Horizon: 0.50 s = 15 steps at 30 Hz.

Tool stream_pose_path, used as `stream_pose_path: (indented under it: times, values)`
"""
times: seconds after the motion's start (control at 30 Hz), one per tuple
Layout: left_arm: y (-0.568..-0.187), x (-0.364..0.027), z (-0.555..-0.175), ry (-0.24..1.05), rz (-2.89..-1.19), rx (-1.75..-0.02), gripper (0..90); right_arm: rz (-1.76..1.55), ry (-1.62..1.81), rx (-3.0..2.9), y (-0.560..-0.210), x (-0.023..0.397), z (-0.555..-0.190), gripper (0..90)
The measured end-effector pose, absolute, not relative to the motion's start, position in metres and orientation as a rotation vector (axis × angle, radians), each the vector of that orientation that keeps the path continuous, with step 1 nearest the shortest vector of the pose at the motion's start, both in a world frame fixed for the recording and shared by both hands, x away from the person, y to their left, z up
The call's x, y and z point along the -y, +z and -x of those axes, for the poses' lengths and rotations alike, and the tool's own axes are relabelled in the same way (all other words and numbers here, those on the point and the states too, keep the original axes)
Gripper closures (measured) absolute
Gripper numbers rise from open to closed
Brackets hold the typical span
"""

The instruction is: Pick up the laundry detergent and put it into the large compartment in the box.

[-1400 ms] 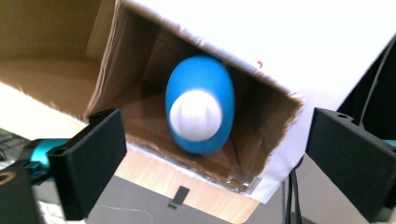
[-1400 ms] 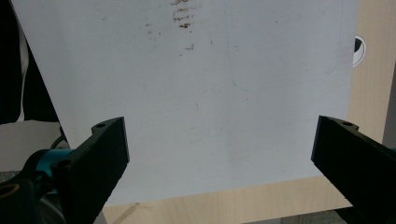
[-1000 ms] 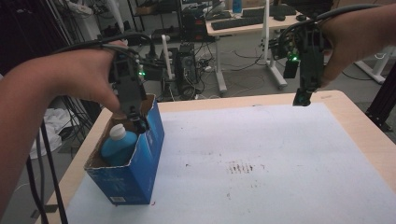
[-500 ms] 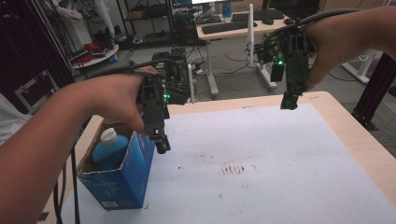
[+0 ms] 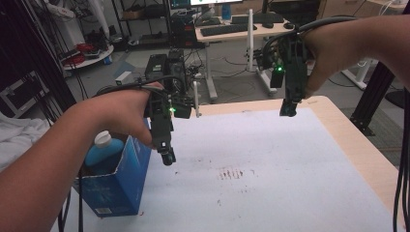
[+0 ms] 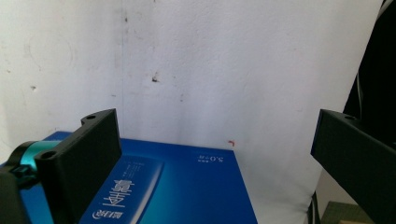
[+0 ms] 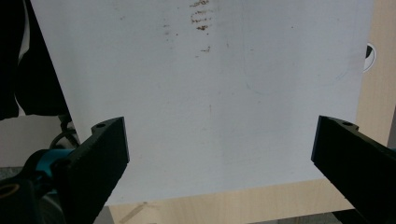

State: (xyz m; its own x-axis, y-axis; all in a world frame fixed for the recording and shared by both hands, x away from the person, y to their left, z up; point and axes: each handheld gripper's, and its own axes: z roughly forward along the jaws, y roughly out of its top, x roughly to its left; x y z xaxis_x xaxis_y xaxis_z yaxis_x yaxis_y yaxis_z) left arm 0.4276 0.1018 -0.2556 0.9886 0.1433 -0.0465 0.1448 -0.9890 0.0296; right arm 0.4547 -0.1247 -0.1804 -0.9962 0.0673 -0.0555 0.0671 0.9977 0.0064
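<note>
On the white table, both empty grippers, left and right, gape beside the blue box.

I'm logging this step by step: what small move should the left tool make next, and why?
Probably draw the left tool a little farther from the blue box and park it over the white mat. Its jaws stand open and empty beside the box, and the blue bottle already stands inside. The right tool hovers open too, so no grasp looks pending.

The blue cardboard box carries a small white "5.0" mark, seen upside down at 6 o'clock. Its larger white characters are unreadable.
</note>
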Motion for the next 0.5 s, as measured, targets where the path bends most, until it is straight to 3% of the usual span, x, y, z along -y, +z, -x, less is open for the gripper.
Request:
stream_pose_path:
  times: [0.5]
  values:
    - [-0.2567,-0.0941,-0.4332,-0.09,-3.095,-0.215,1.7,-0.085,0.009,-3.097,-0.1843,0.1296,-0.4635,3.1]
